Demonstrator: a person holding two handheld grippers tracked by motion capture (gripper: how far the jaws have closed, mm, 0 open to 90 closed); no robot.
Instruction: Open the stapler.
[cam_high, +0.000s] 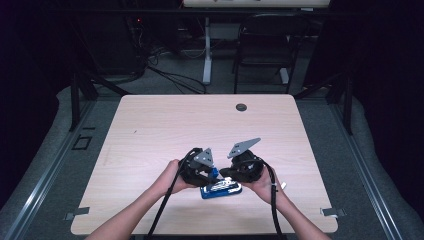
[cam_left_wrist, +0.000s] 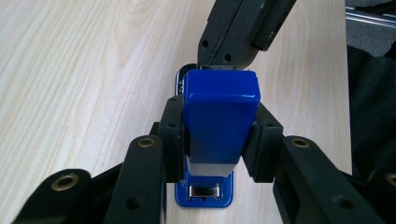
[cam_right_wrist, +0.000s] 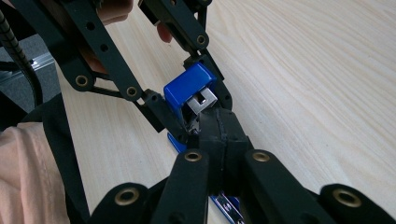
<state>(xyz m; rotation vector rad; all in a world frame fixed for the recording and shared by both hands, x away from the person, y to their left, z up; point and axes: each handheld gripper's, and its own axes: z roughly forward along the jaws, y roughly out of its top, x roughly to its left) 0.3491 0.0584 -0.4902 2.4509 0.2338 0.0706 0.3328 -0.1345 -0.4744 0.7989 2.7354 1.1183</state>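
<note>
A blue stapler (cam_high: 220, 190) lies on the wooden table (cam_high: 165, 130) near its front edge, between the person's two hands. Its blue top cover (cam_left_wrist: 219, 112) is swung up off the base. My left gripper (cam_left_wrist: 217, 137) is shut on that cover, one pad on each side. The blue base (cam_left_wrist: 204, 198) rests on the table below it. My right gripper (cam_right_wrist: 219, 128) comes in from the opposite end with its jaws shut together and nothing between them. Its tips sit against the silver metal part (cam_right_wrist: 203, 100) under the raised cover (cam_right_wrist: 184, 88).
A small round dark grommet (cam_high: 241, 107) sits in the tabletop near the far edge. Beyond the table stand a black chair (cam_high: 265, 42) and a white desk leg (cam_high: 206, 55). Each gripper's cable trails off the front edge.
</note>
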